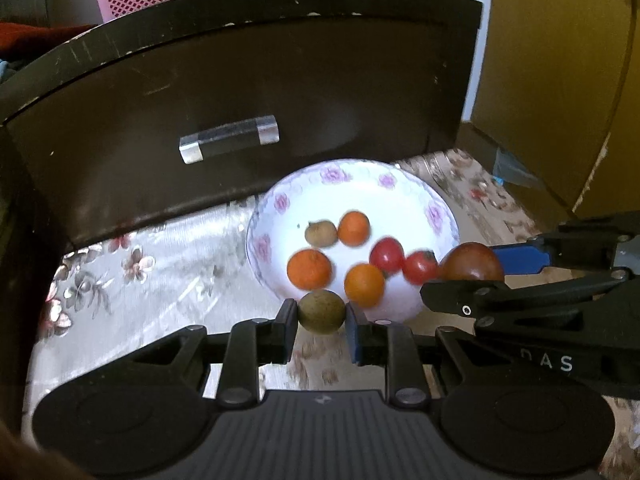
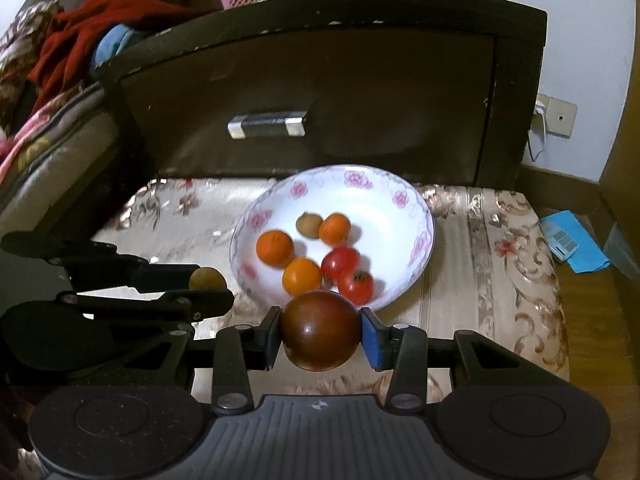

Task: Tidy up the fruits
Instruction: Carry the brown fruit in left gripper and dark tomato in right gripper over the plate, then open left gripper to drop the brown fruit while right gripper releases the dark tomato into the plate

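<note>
A glossy white ceramic bowl with pink flowers (image 2: 416, 200) is sitting on shiny floral brocade cloth (image 2: 500, 240); the scuffed dark wooden drawer front (image 2: 360, 92) is looking matt.

Dim indoor light, soft motion blur, bowed fisheye edges

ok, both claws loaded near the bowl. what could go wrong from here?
1. The left claw and right claw both approach the near rim of the floral bowl; they could collide.
2. The large dark tomato is held only at its sides and could slip out.
3. Dropped in, it or the small brown fruit may knock the red tomatoes and oranges clustered just inside the rim.
</note>
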Action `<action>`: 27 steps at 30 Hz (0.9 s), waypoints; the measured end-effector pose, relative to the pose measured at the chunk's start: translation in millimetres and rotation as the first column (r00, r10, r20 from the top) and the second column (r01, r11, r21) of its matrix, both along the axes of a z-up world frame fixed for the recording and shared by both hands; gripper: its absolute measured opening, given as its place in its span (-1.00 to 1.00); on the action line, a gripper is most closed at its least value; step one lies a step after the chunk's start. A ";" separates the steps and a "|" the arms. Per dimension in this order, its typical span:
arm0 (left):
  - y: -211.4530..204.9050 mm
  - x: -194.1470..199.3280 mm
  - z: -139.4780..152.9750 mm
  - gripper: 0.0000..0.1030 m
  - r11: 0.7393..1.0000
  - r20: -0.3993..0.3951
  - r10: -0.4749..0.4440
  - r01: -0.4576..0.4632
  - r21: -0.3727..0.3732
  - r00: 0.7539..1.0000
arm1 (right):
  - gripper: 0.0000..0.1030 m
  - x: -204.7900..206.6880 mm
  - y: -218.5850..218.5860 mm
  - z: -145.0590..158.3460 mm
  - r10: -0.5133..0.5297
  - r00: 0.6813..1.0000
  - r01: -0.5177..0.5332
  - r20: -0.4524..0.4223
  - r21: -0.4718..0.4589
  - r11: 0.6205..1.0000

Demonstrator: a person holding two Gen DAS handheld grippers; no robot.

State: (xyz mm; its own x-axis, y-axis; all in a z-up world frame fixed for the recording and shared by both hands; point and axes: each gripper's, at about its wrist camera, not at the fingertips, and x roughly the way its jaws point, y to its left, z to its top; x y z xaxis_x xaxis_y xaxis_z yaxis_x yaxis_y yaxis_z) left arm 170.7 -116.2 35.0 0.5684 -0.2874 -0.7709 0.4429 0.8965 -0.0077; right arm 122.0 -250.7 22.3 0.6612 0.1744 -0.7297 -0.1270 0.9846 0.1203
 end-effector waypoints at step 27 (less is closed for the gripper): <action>-25.5 72.7 -39.6 -0.35 1.000 -0.010 0.011 -0.011 0.009 1.000 | -0.26 84.3 -30.9 -24.2 -0.044 0.999 0.044 0.026 0.023 0.999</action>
State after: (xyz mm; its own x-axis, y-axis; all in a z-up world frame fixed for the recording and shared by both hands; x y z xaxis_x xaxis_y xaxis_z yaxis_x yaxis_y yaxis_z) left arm 243.5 -141.6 -4.6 0.5635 -0.2744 -0.7792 0.4333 0.9012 -0.0040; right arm 206.3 -281.5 -1.9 0.6878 0.1610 -0.7078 -0.0872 0.9864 0.1396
